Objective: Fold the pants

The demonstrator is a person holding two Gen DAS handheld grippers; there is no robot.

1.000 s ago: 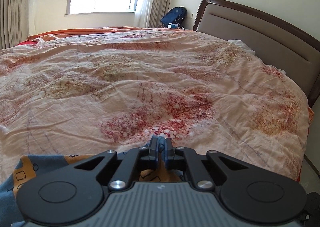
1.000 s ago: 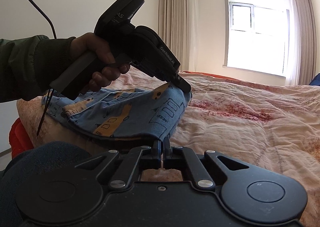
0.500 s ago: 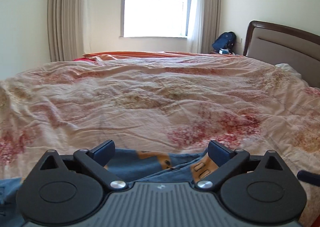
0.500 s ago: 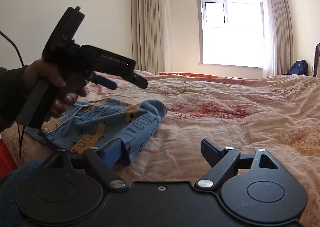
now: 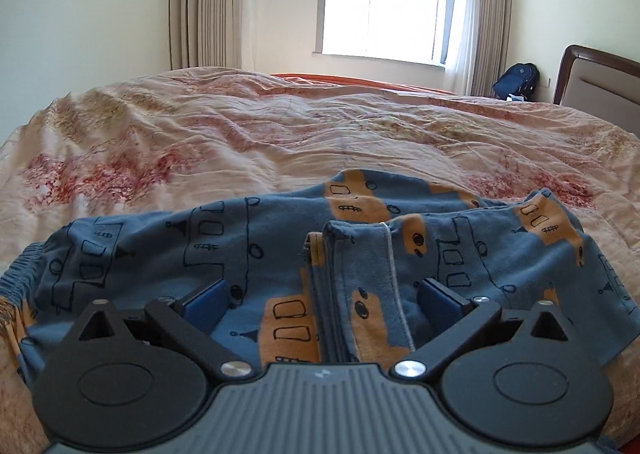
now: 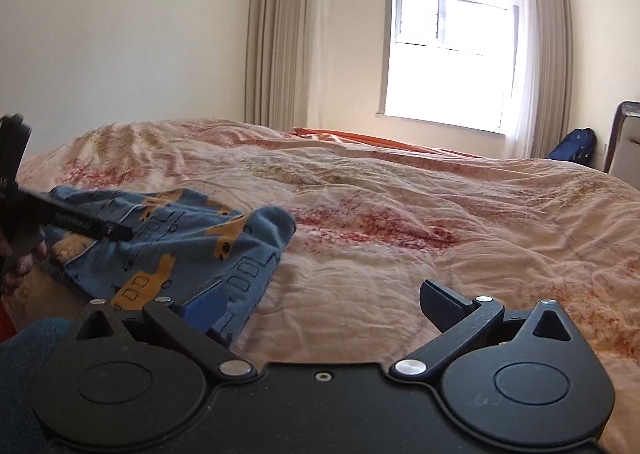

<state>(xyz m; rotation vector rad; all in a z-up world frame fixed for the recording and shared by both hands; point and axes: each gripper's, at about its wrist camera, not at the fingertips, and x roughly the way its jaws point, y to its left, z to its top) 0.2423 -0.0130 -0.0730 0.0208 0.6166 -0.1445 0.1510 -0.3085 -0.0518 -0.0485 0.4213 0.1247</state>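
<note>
The blue pants (image 5: 256, 246) with orange vehicle prints lie folded in a rumpled stack on the bed's near edge. My left gripper (image 5: 324, 300) hovers over them, wide open; cloth lies below and between its blue pads (image 5: 206, 300), untouched by either. In the right wrist view the pants (image 6: 180, 242) sit at the left. My right gripper (image 6: 322, 304) is just to their right, its jaws opening; only the left pad (image 6: 206, 304) overlaps the pants' edge, and bare quilt lies between the jaws. A hand (image 6: 18, 258) holds the left gripper (image 6: 116, 232) over the pants' far side.
A wrinkled peach floral quilt (image 5: 320, 133) covers the whole bed. The padded headboard (image 5: 600, 85) and a blue backpack (image 5: 516, 79) are at the right. Window (image 6: 448, 65) and curtains stand behind. A knee in dark cloth (image 6: 24, 350) is at the bed's near corner.
Both grippers went from shut on the pants' edge to wide open and let it go. The left gripper swung back left; the folded pants settled on the quilt.
</note>
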